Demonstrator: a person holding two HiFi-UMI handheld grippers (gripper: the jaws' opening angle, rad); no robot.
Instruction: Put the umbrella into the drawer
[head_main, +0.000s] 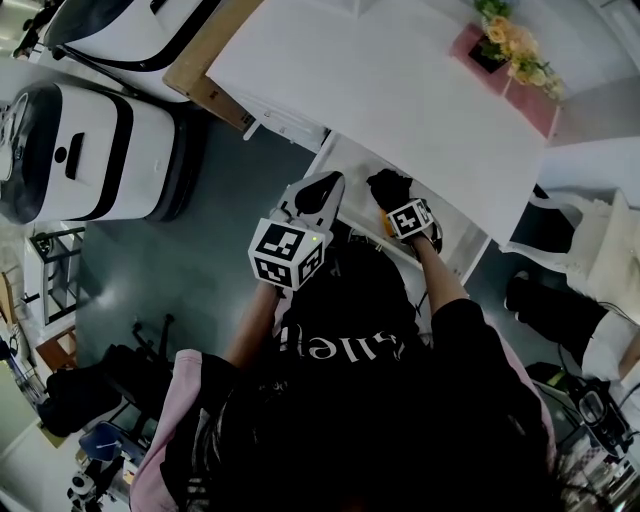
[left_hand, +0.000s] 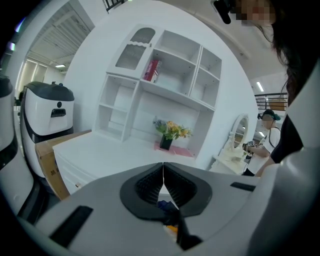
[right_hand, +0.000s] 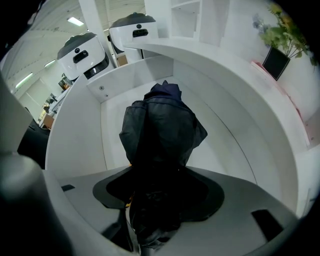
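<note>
The folded black umbrella (right_hand: 160, 132) sticks out of my right gripper (right_hand: 159, 192), which is shut on its lower end. It hangs over the inside of the open white drawer (right_hand: 227, 150), whose side wall (right_hand: 117, 77) runs along the left. From the head view, the umbrella (head_main: 388, 187) and right gripper (head_main: 400, 205) sit over the drawer (head_main: 343, 157) at the desk's front. My left gripper (head_main: 322, 190) is held just left of the drawer, raised and pointing toward the desk. Its jaws (left_hand: 163, 172) are shut with nothing between them.
The white desk top (head_main: 400, 80) carries a flower pot (head_main: 497, 45) on a pink mat. A white shelf unit (left_hand: 160, 80) stands behind it. Two white machines (head_main: 90, 150) and a cardboard box (head_main: 205, 60) stand left. A person (head_main: 590, 335) sits at the right.
</note>
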